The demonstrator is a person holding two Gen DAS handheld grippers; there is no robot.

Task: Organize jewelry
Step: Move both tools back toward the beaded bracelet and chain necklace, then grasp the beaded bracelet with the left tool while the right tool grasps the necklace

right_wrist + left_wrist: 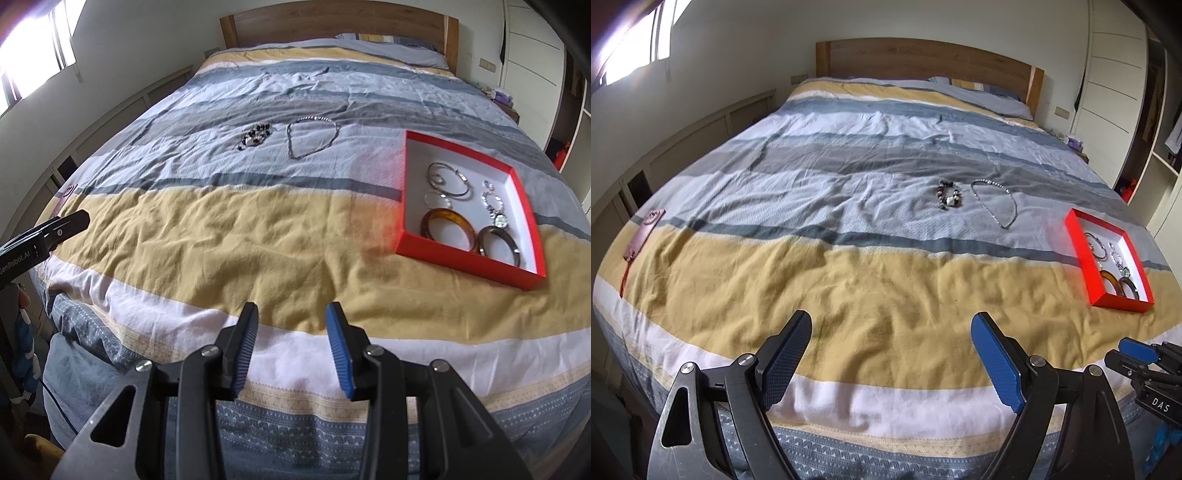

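Left claw, right claw empty; two bangles boxed; one necklace outside.

Crumpled matt cloth duvet; glossy amber bangles; wooden headboard.

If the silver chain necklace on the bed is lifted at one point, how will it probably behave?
The silver necklace lies as a thin, loose loop, so it likely droops and swings. Its fine links look light and may slip from the pads. It rests on wrinkled bedcover, so pushing may bunch it.
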